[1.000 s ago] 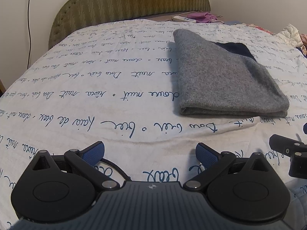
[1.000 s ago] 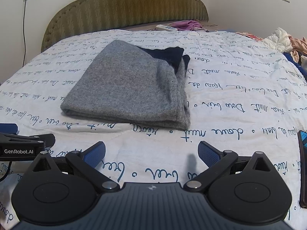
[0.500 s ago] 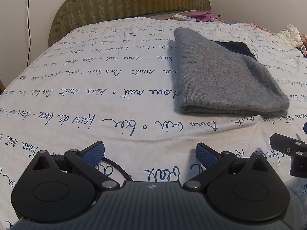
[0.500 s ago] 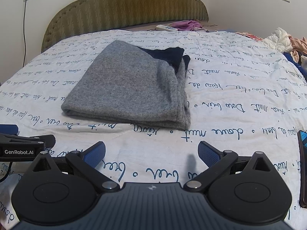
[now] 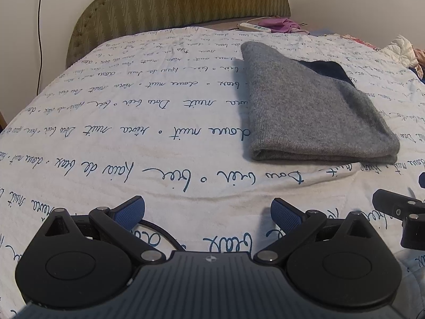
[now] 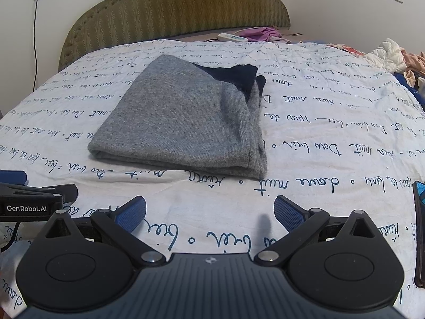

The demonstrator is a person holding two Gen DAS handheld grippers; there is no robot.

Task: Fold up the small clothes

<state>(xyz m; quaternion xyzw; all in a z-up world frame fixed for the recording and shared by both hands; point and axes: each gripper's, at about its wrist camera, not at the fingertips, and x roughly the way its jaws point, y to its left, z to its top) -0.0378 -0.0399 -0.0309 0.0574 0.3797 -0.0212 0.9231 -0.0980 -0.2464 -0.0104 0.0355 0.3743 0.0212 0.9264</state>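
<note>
A grey knit garment [image 5: 305, 106] with a dark navy part [image 5: 329, 70] lies folded flat on the bed; it also shows in the right wrist view [image 6: 186, 122]. My left gripper [image 5: 208, 210] is open and empty, low over the bedspread, in front and to the left of the garment. My right gripper [image 6: 209, 211] is open and empty, in front of the garment's near edge. Each gripper shows at the side of the other's view: the right one in the left wrist view [image 5: 398, 212], the left one in the right wrist view [image 6: 34, 199].
The white bedspread [image 5: 106, 122] has blue script print. A green headboard [image 6: 172, 10] stands at the back, with a remote [image 6: 231, 37] and purple cloth [image 6: 263, 33] near it. A pile of clothes [image 6: 393, 58] lies at the right. A dark flat object [image 6: 419, 234] lies at the right edge.
</note>
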